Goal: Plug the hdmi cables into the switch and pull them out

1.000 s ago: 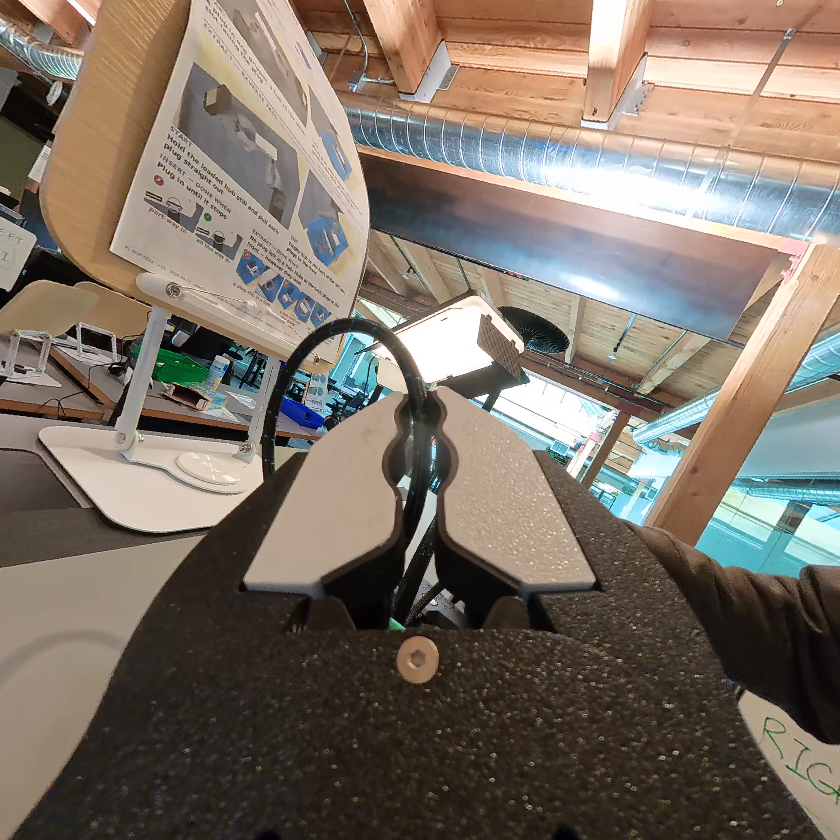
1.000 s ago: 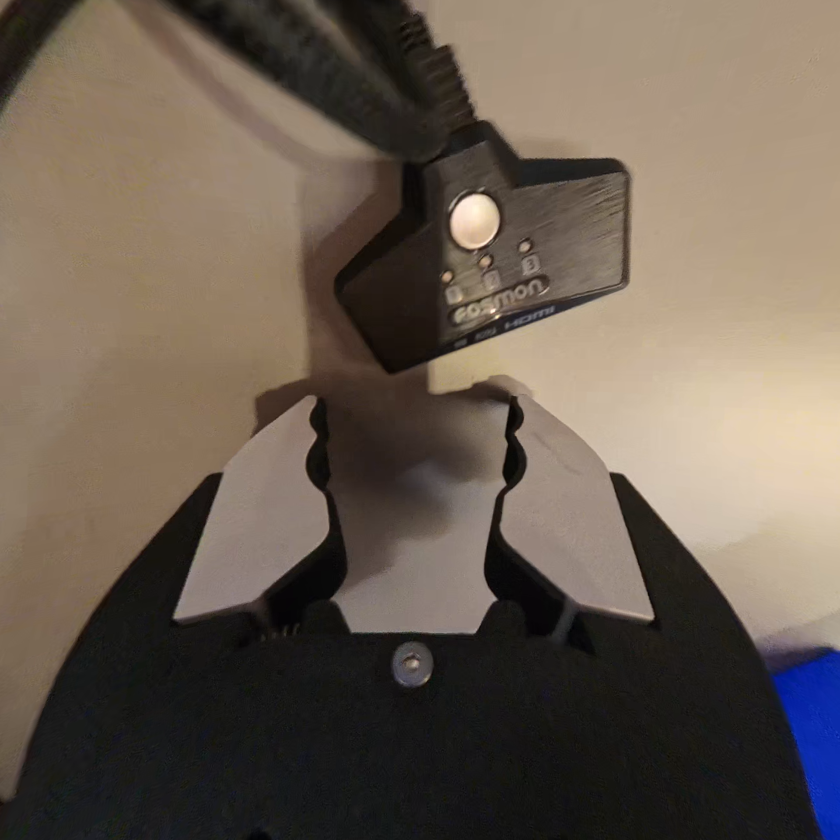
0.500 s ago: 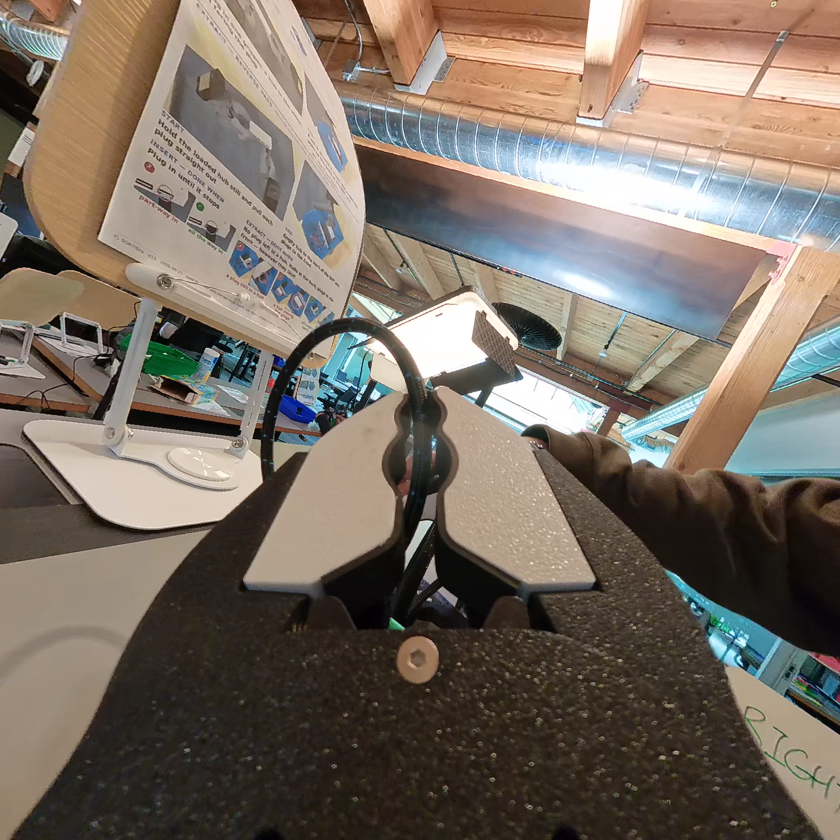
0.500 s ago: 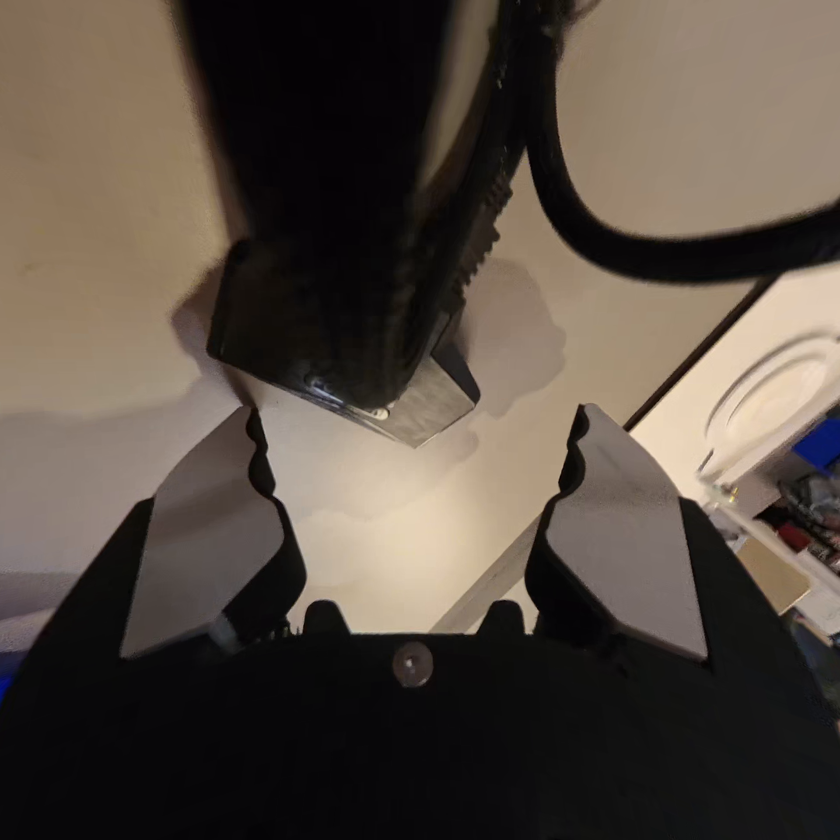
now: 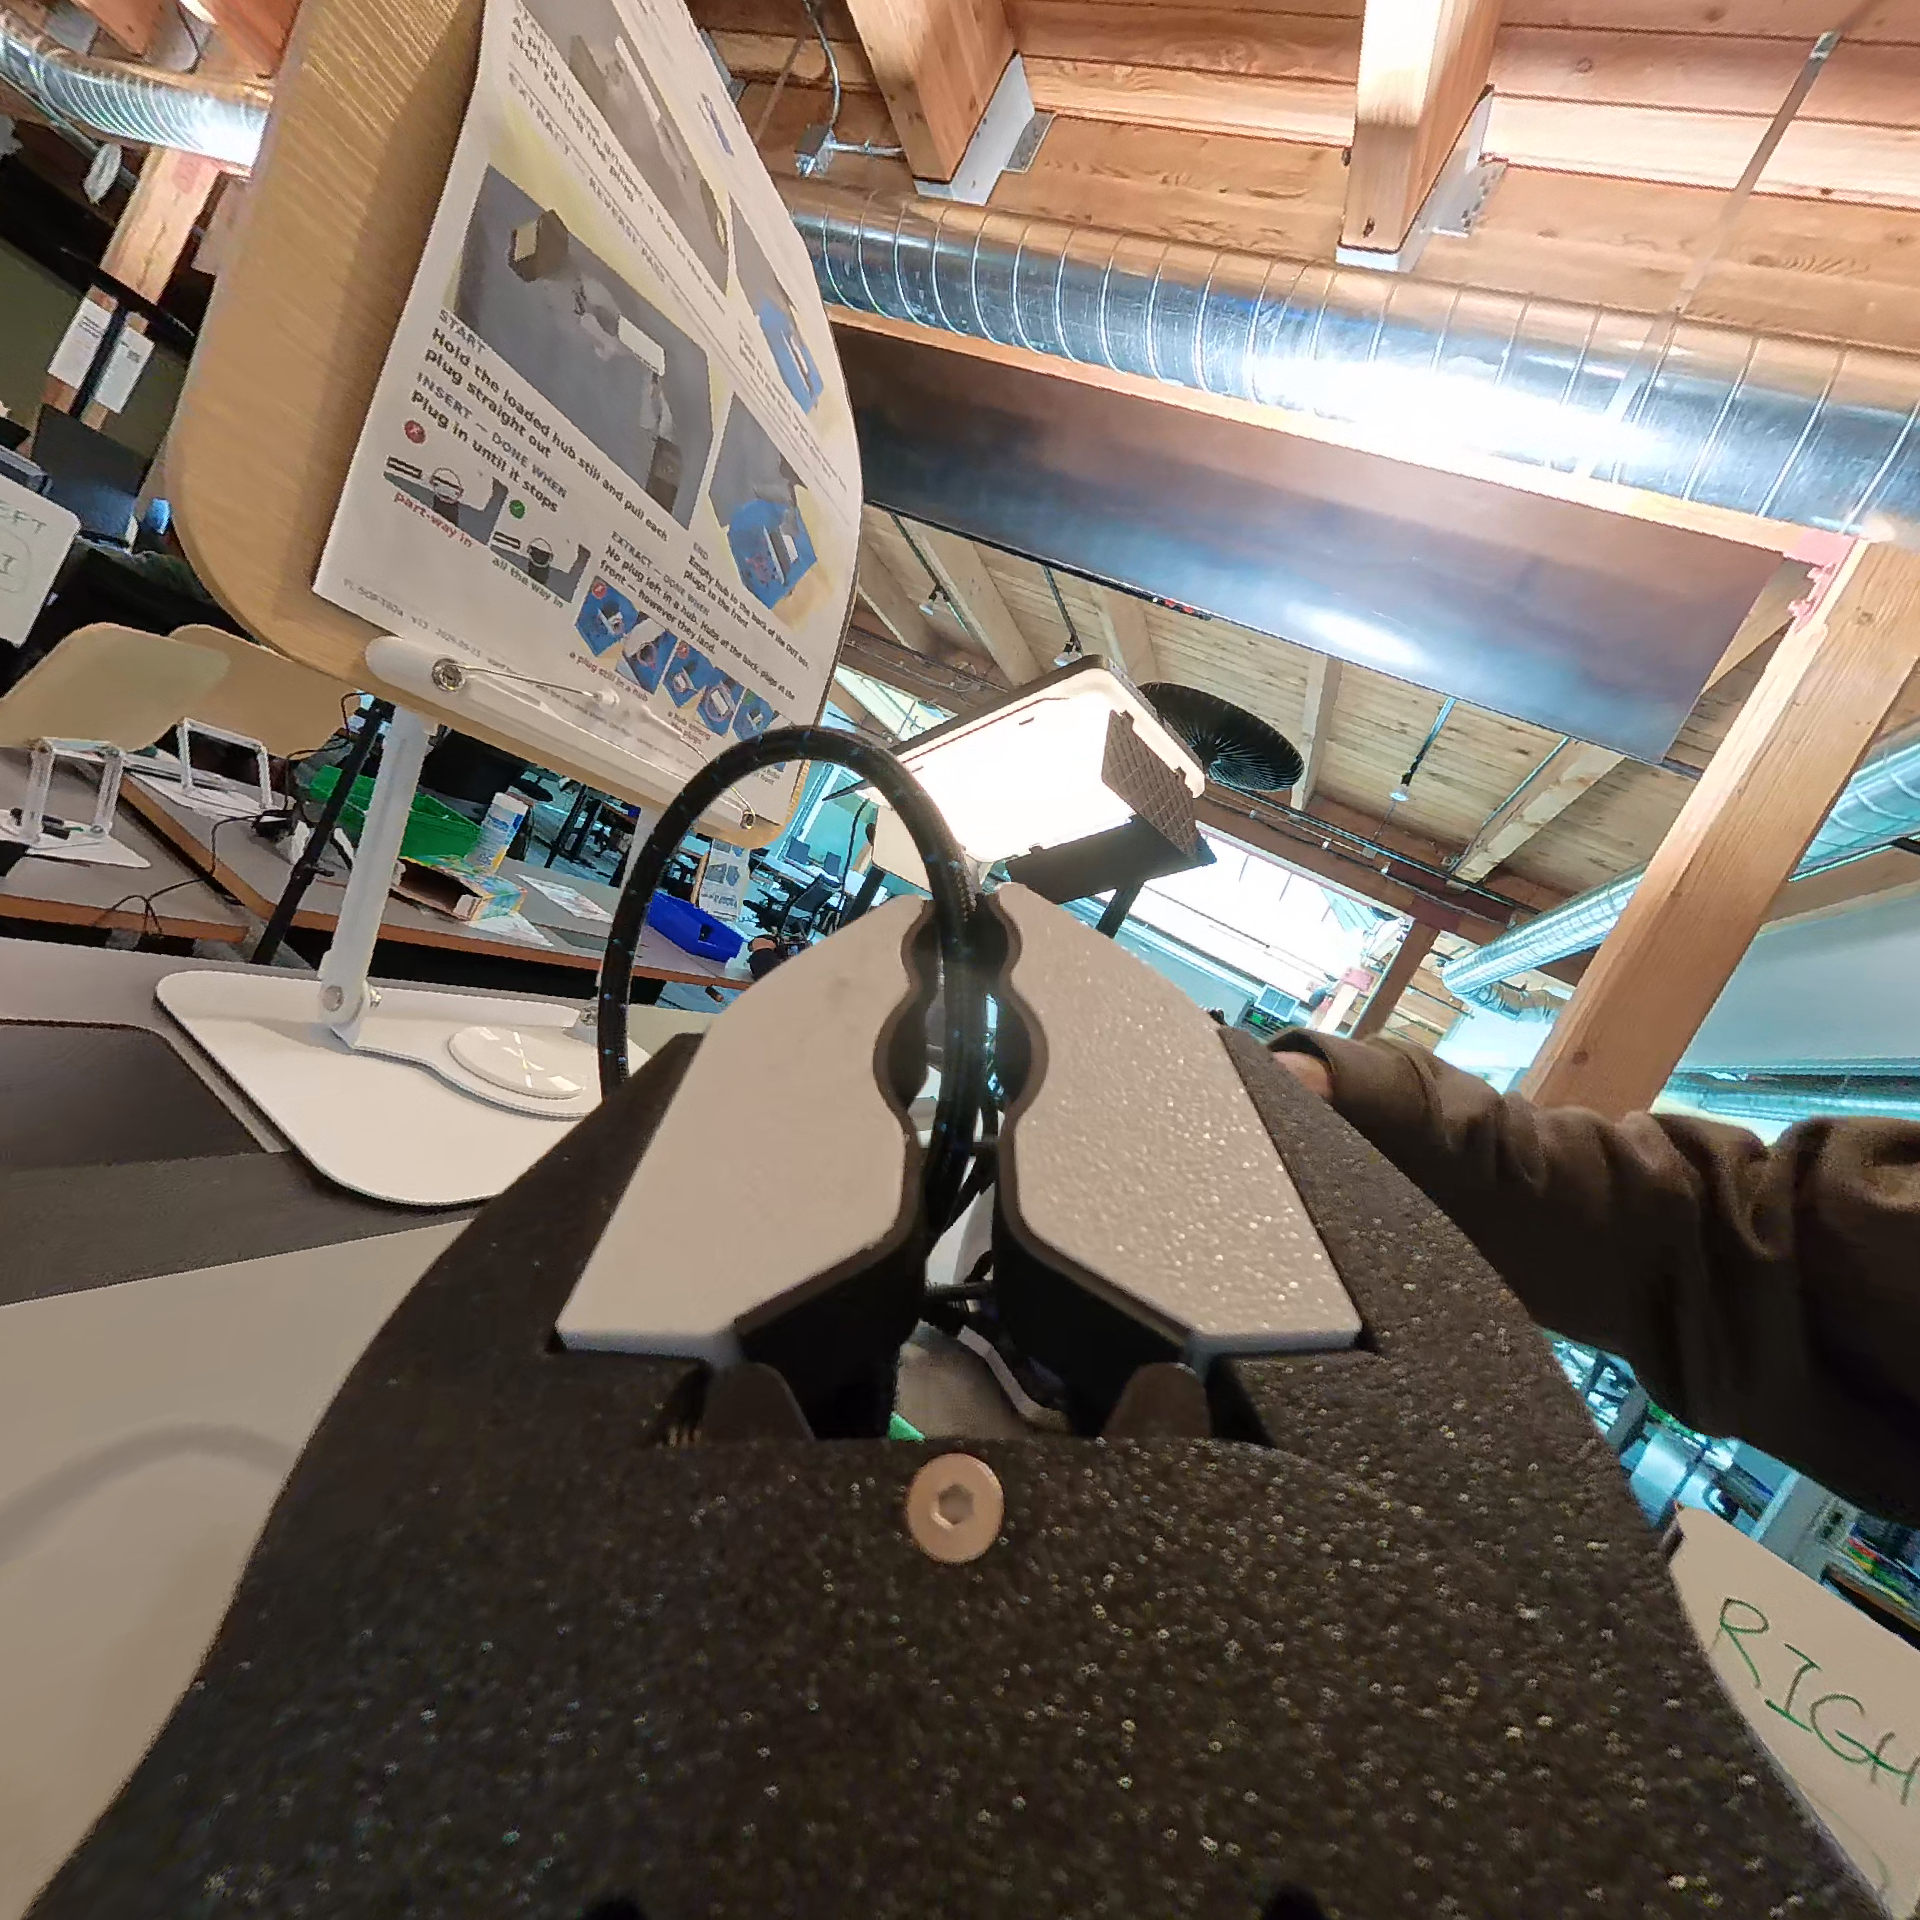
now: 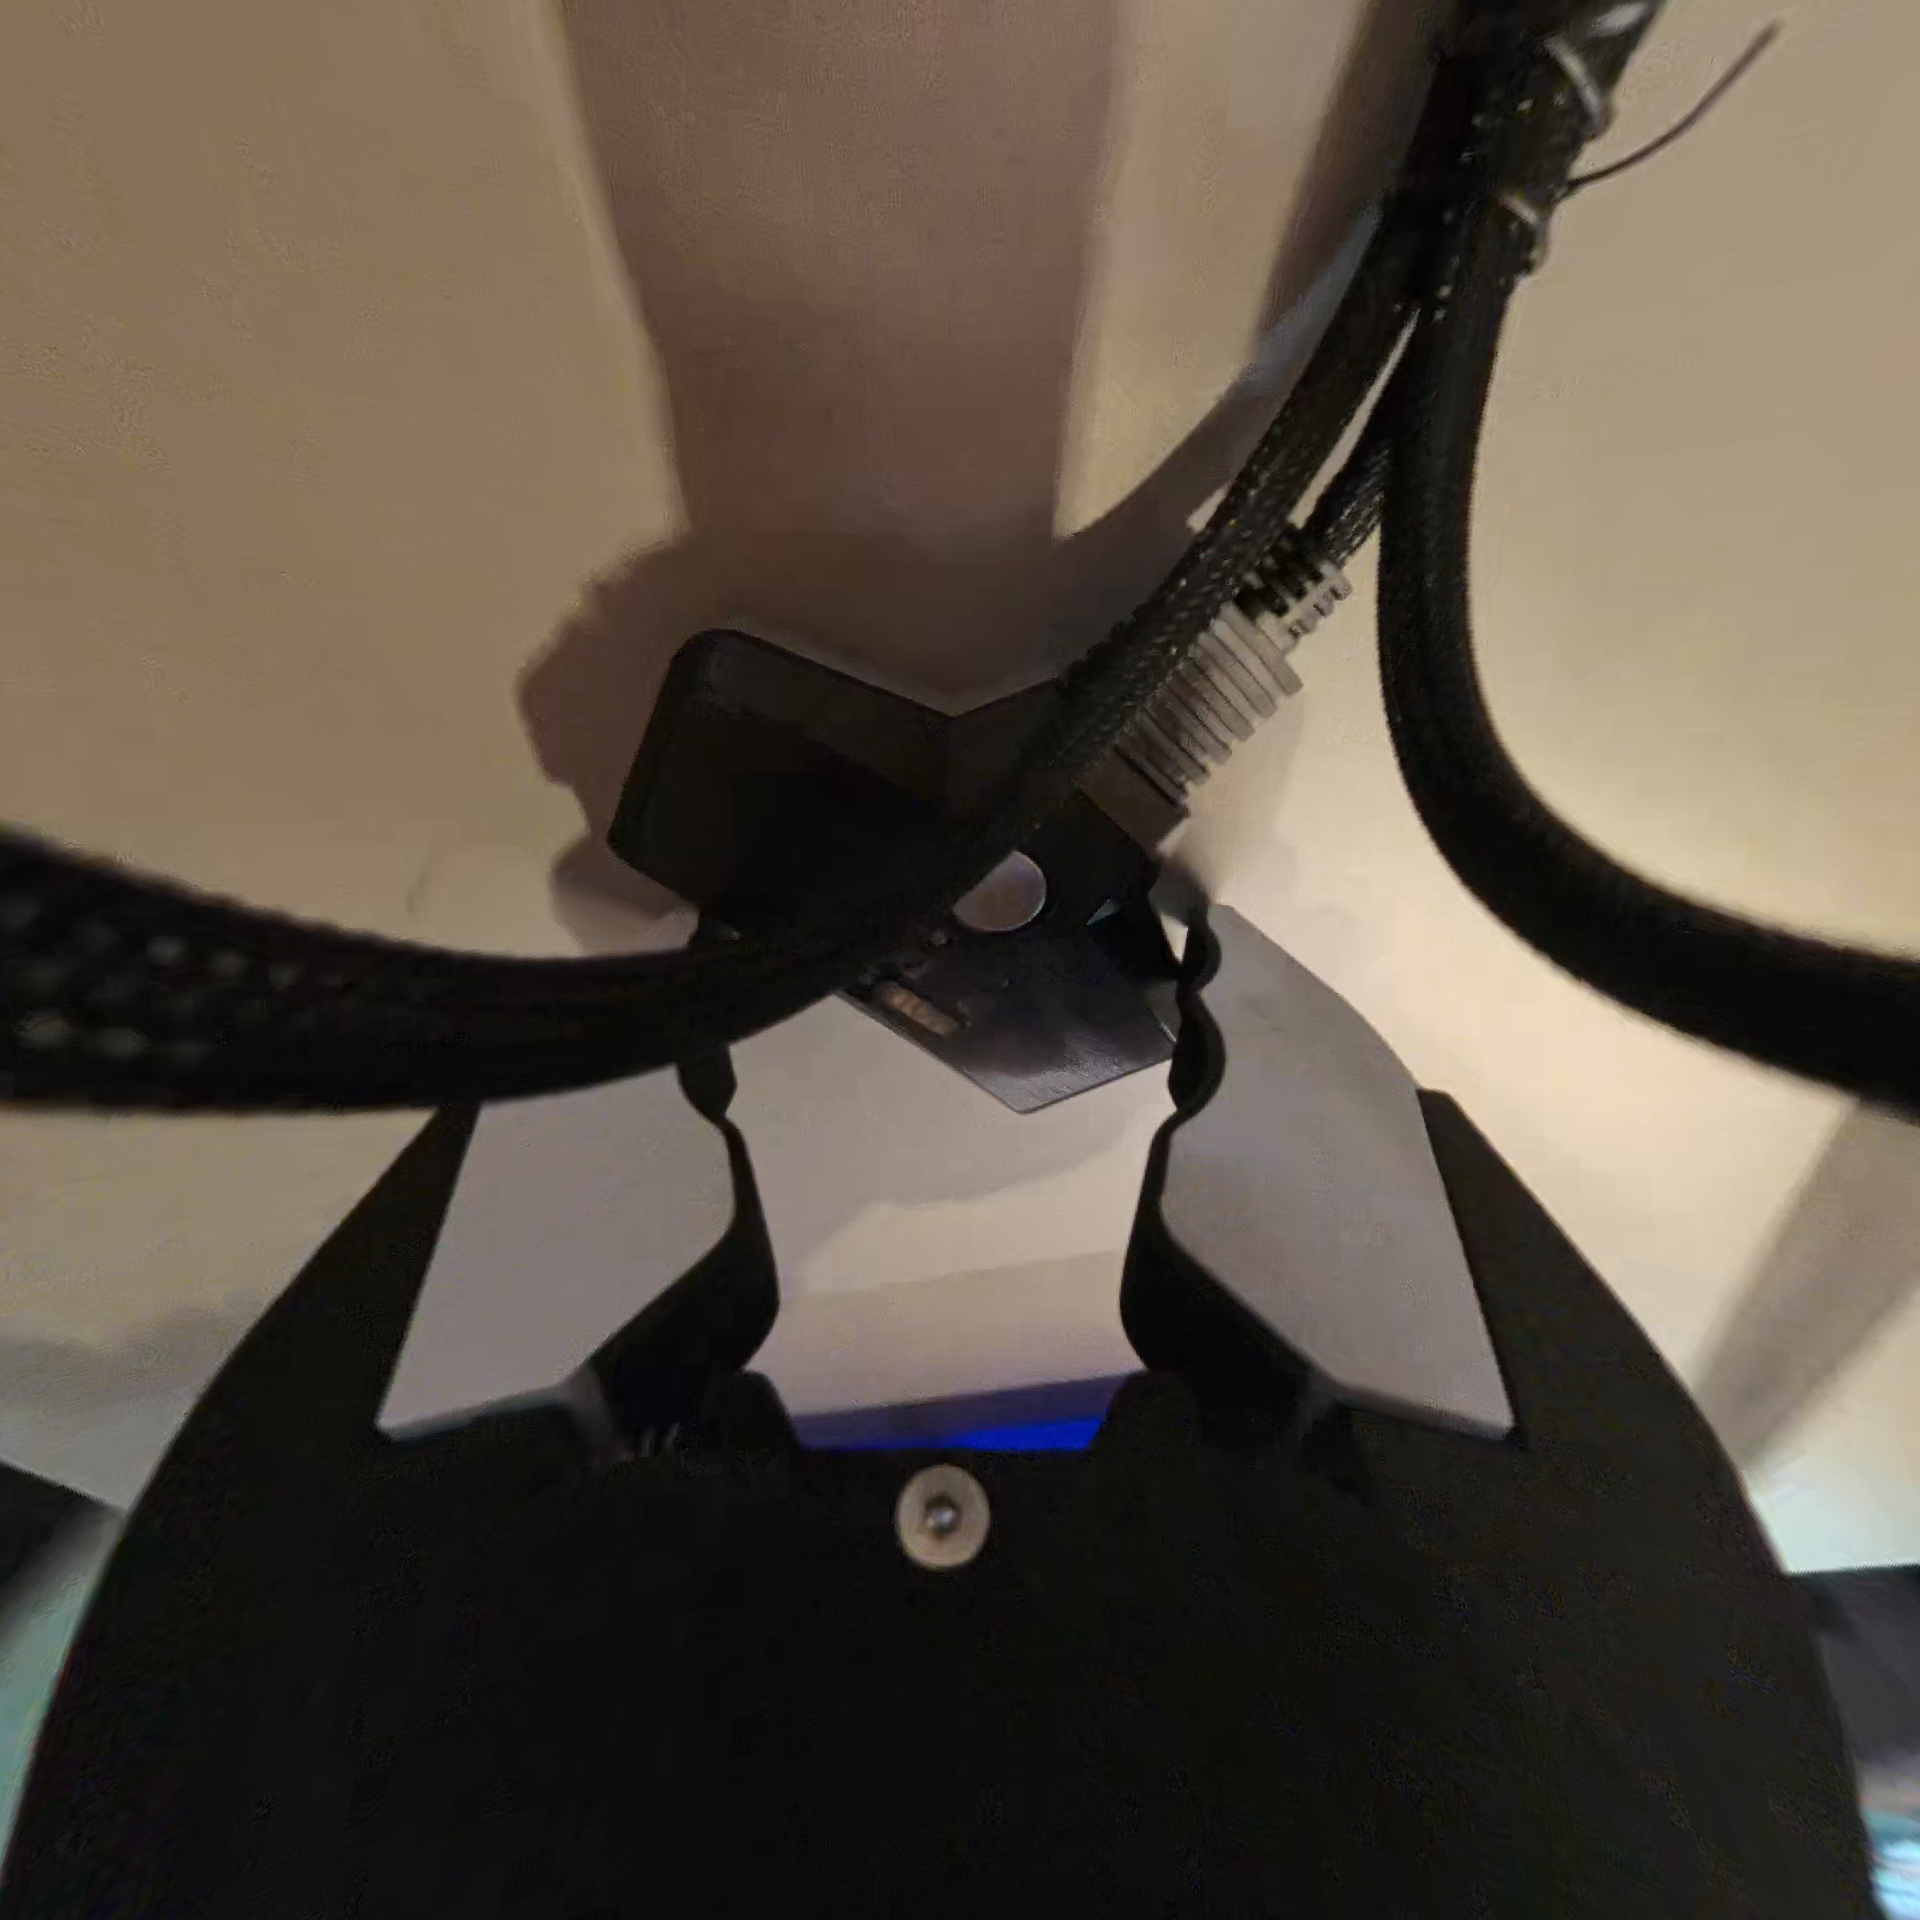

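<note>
Right gripper (image 6: 951, 1008) is spread wide over the black switch box (image 6: 790, 790), gripping nothing. Its right fingertip (image 6: 1195, 956) looks to be just brushing the box's near corner, and the left fingertip is hidden behind a braided cable (image 6: 312, 997). The box lies flat on the pale table (image 6: 312, 416), whose edges are not in the right wrist view. It sits skewed to the jaws: as far as I can judge, its long axis runs on a diagonal, with the ribbed plug end (image 6: 1205, 707) pointing away and to the right and the broad end angled toward the left fingertip. A round silver button (image 6: 1008, 894) faces up. Here's the danger — that cable drapes right across the box and the left finger's path, so a squeeze could catch the cable too, or bite only a corner and spin the box out. A second thick cable (image 6: 1455, 779) loops close by on the right. Over to the left gripper (image 5: 961, 914) — it is clamped on a black braided cable loop (image 5: 665, 831), pads pressing both sides; a tug there could drag the box off line. Beyond it are a brown sleeve (image 5: 1610, 1195), a white stand (image 5: 343, 1060) bearing an instruction sheet, and a lit lamp panel (image 5: 1018, 769).
</note>
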